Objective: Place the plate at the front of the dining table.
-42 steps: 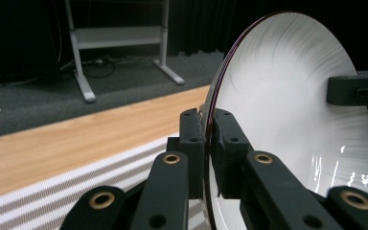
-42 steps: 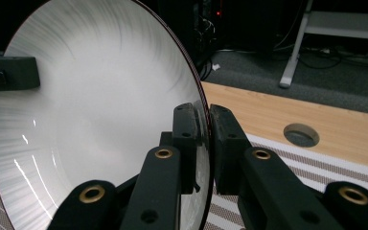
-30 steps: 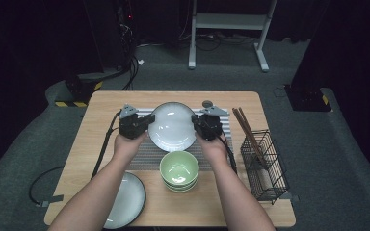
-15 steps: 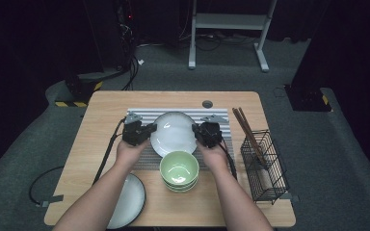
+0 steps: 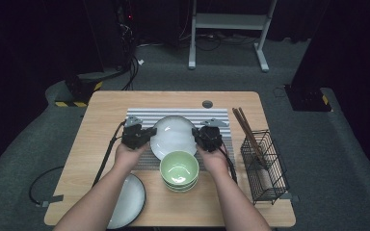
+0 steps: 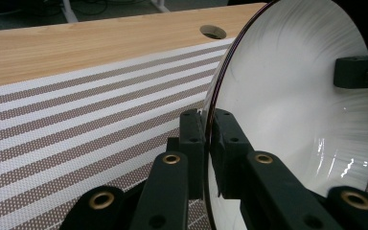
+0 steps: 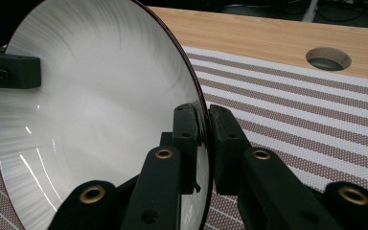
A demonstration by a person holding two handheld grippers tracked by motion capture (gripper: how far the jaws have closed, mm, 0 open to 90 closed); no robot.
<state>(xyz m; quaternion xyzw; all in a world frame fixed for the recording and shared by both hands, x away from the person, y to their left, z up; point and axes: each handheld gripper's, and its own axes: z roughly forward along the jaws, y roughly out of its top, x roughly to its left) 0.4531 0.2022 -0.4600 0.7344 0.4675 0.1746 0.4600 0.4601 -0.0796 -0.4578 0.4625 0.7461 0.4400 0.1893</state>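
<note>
While both grippers are clamping it, the round, glossy white plate (image 5: pixel 173 136) with fine radial streaks is sitting rim-pinched between the fingers of the left gripper (image 6: pixel 208 139) and right gripper (image 7: pixel 204 132), over the woven striped mat (image 6: pixel 76 124). Its dark rim edge is showing in the gripper views.

Wooden table (image 5: pixel 106 110) with striped mat (image 5: pixel 144 113), green bowls (image 5: pixel 179 169), wire basket (image 5: pixel 264 166), grey plate (image 5: pixel 127 202).
</note>
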